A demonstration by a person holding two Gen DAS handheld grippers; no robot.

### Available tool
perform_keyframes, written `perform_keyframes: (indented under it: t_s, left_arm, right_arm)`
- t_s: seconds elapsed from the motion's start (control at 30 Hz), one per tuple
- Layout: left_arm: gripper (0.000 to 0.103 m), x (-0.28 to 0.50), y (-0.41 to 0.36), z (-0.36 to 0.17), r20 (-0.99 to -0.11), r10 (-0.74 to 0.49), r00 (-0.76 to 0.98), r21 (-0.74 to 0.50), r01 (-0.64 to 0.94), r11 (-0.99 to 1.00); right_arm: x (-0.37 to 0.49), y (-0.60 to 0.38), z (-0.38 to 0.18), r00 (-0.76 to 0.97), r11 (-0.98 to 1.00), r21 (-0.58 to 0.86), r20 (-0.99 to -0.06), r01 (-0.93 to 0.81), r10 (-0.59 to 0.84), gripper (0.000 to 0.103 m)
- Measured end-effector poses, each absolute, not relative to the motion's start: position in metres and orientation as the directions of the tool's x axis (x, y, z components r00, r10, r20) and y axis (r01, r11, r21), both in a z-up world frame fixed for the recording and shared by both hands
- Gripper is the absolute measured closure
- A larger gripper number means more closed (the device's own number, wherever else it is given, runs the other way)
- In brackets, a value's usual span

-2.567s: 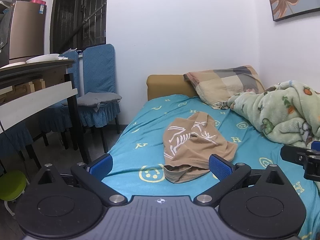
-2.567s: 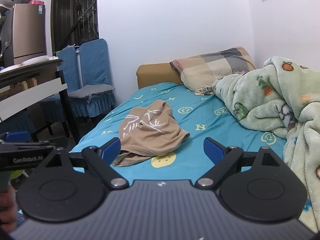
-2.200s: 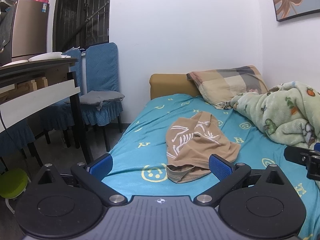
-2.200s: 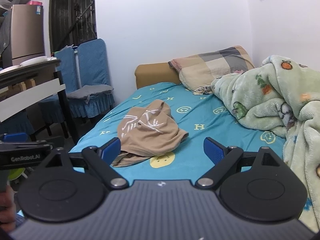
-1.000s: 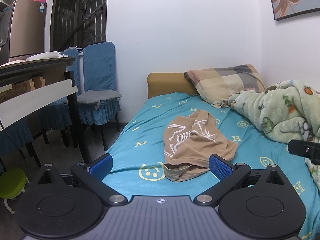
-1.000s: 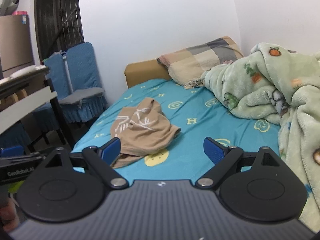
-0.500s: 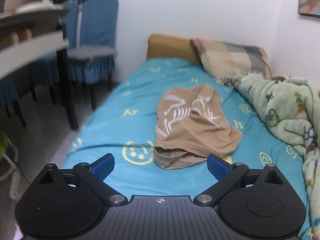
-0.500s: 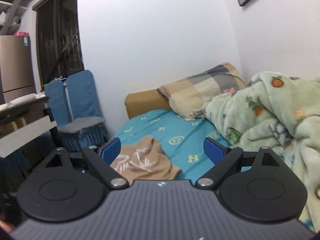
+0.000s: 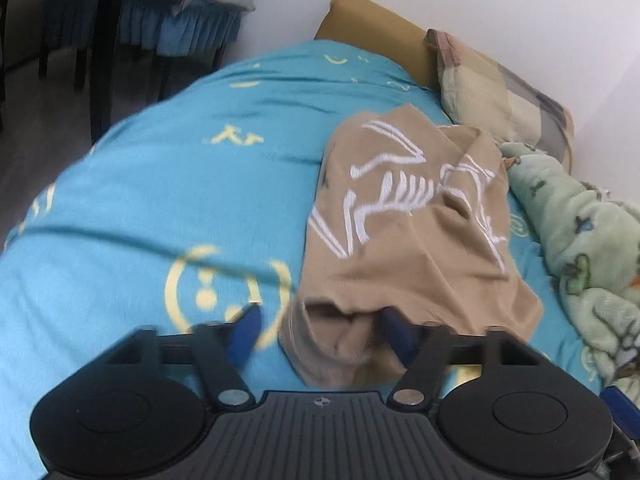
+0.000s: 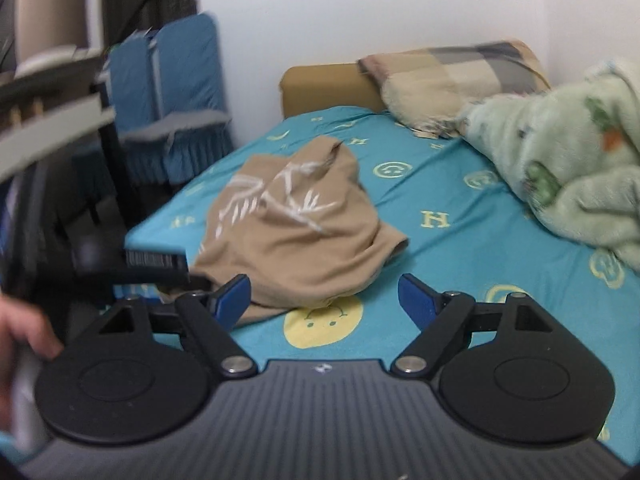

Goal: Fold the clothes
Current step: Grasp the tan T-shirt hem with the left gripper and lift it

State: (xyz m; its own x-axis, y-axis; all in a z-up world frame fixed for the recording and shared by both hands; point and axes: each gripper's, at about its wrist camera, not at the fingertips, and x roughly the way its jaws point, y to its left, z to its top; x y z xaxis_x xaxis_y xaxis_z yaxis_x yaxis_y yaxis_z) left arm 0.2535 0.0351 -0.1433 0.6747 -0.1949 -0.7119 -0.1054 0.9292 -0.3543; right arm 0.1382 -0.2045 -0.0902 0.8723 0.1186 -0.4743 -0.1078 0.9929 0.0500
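Tan shirt lies crumpled on the teal bed. Left gripper is wide open, its fingers straddling the shirt's near hem. Right gripper is wide open, empty, just short of the shirt.

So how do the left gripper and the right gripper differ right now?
The left gripper is down at the near edge of the tan shirt, its blue fingers either side of the bunched hem. The right gripper hangs back over the bed, touching no cloth. The left's jaws look narrower than the right's. Both are open with nothing gripped.
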Motion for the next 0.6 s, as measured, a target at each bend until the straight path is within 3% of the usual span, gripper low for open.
perform_keyframes:
  t_s: [0.27, 0.6]
  left_arm:
    - [0.098, 0.235, 0.044, -0.111, -0.615, -0.251, 0.748, -0.434, -0.056, 0.899]
    - [0.099, 0.185, 0.018, -0.056, -0.436, -0.259, 0.862, -0.318, 0.121, 0.94]
  right_arm:
    - [0.177, -0.16, -0.132, 0.878, 0.969, -0.145, -0.466, -0.198, 0.109, 0.02]
    - [0.174, -0.183, -0.085, 0.96, 0.999, -0.033, -0.281, -0.01, 0.001, 0.02]
